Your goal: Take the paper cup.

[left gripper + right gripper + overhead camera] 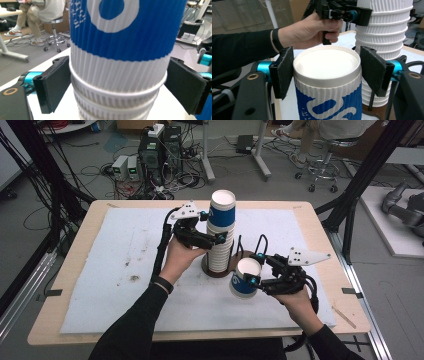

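On the white mat (125, 270), the left gripper (212, 236) straddles the tall stack of cups (220, 245), its pads standing just off the ribbed walls, released. The stack rises from a round brown holder (210, 269). Just right of it, the right gripper (254, 270) is clenched on a single cup (245, 279), ribbed paper, blue with white markings, tilted beside the stack's foot.

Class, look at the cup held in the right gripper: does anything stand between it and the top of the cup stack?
Nothing visible does. The cup sits in the right gripper beside the stack, whose top is open; the left gripper straddles the stack lower down.
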{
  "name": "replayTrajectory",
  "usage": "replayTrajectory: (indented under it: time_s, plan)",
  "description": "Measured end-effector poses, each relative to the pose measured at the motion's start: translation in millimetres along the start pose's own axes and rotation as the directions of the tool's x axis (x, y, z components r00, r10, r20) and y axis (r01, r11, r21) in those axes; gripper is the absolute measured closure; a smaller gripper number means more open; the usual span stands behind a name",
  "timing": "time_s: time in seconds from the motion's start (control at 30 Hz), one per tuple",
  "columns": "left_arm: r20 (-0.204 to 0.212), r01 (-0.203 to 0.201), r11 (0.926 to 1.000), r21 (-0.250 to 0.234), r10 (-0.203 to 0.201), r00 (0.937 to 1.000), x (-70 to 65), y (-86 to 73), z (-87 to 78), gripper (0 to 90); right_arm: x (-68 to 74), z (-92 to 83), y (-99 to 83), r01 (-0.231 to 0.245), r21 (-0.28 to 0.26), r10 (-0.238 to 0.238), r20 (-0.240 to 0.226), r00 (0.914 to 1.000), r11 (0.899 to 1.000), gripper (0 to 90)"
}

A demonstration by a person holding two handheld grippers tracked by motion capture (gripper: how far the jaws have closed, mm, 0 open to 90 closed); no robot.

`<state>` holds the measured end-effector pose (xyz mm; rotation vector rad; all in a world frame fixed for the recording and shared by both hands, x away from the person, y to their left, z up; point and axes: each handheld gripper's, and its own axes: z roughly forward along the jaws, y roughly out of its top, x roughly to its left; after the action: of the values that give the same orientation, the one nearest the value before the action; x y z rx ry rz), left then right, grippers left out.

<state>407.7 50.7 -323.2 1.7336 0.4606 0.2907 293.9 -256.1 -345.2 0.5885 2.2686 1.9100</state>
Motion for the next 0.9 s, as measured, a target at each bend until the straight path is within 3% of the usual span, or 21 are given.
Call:
replayTrajectory:
  time_s: [0.23,0.9]
  plan:
    - [-0.064,-0.013,0.9992,0.039,0.016,0.9978,-6.1,1.3,-14.6,10.2,-1.0,-1.6,0.1,-0.003,0.0,0.003,0.006,1.0,1.0,31.0]
    - [-0.047,-0.031,0.9995,0.01,0.032,0.9984,-27.1,-23.1,-56.5,10.3,-4.1,-1.1,-0.1,-0.01,0.0,0.01,0.016,0.9998,1.0,31.1]
